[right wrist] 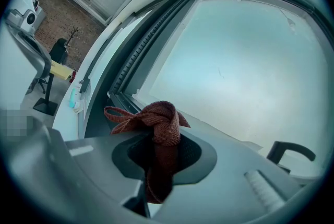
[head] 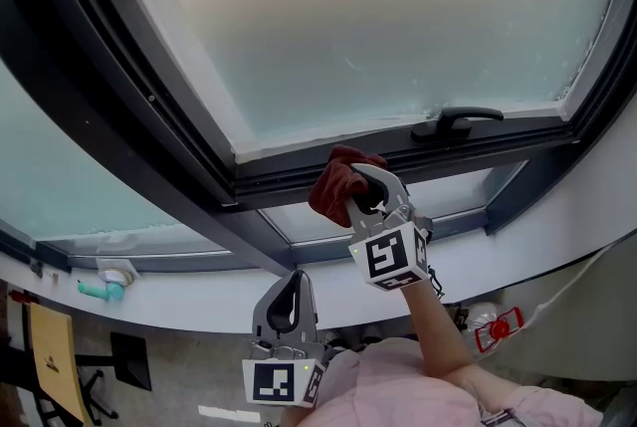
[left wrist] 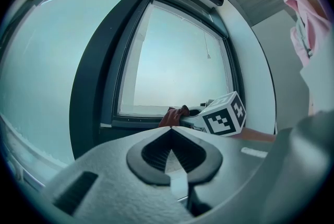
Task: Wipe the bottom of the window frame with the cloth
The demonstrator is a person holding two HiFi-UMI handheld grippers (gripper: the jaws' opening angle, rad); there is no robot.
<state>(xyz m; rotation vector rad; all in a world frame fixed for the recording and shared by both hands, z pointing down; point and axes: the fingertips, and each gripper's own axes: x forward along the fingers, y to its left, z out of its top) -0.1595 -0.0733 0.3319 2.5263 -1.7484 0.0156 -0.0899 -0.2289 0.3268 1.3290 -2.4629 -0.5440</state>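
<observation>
We see the cloth [right wrist: 162, 124] as a coarse, loosely woven rust-red fabric, rough and matt, pinched in the right gripper [right wrist: 159, 150], whose shell looks like grey matt plastic with a fine grain and dark ribbed pads. The left gripper [left wrist: 169, 139] shows us the same grainy grey plastic and ribbed black lining. The window frame [head: 299, 178] looks like dark, smooth, satin-finished metal, its glass [head: 378, 27] frosted and dull.
</observation>
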